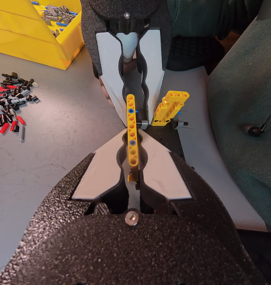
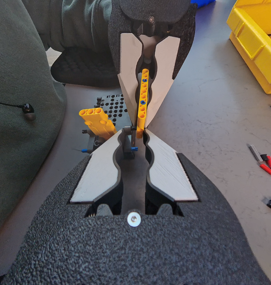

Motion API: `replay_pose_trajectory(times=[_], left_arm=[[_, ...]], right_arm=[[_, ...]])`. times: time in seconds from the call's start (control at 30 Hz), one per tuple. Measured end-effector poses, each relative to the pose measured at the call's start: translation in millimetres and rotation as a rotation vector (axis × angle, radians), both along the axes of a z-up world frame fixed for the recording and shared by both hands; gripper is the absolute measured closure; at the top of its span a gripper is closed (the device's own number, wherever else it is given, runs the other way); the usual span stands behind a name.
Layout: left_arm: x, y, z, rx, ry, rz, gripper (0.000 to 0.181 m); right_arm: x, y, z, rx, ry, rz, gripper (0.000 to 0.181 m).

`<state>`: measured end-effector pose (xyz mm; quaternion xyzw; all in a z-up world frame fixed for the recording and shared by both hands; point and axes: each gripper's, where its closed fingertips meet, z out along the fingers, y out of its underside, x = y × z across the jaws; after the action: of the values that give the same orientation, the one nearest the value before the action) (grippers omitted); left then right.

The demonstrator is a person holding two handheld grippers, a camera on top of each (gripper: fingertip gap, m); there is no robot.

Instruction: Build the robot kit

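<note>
My left gripper (image 1: pixel 134 130) is shut on a long yellow beam with holes (image 1: pixel 131 120) and holds it upright on edge. It shows from the other side in the right wrist view (image 2: pixel 139 124), with the beam (image 2: pixel 143 94) running up between its fingers. Two blue pins sit in the beam. My right gripper (image 2: pixel 133 130) faces it tip to tip. Its jaws are narrowed around the beam's end and a grey connector (image 2: pixel 127 129) with a black pin, and their tips appear to touch both. The connector stands on a black perforated baseplate (image 2: pixel 114 106).
A yellow block assembly (image 1: pixel 170 108) stands on the baseplate (image 1: pixel 162 135) beside the grippers. A yellow parts bin (image 1: pixel 31 38) and a pile of black, red and grey pins (image 1: pixel 9 98) lie on the grey table. A person's dark green clothing and an earbud (image 2: pixel 29 112) are close by. My left and right fingertips are right by each other.
</note>
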<state>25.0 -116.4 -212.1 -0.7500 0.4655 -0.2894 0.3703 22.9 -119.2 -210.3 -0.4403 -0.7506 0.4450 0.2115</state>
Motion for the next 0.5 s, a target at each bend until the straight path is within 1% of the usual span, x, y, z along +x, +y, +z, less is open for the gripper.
replay_pose_trajectory(times=[0.1, 0.33, 0.5], left_arm=[[-1.3, 0.5, -0.1, 0.011, 0.000, 0.011, 0.175], [-5.5, 2.8, -4.4, 0.085, 0.059, 0.035, 0.174], [-5.8, 0.1, -4.7, 0.055, 0.040, 0.019, 0.174]], right_arm=[[-0.7, 0.7, -0.9, -0.022, -0.019, -0.012, 0.158], [-3.8, 3.2, -5.1, -0.069, -0.074, -0.060, 0.158], [-4.5, 1.0, -6.1, -0.083, -0.088, -0.063, 0.158]])
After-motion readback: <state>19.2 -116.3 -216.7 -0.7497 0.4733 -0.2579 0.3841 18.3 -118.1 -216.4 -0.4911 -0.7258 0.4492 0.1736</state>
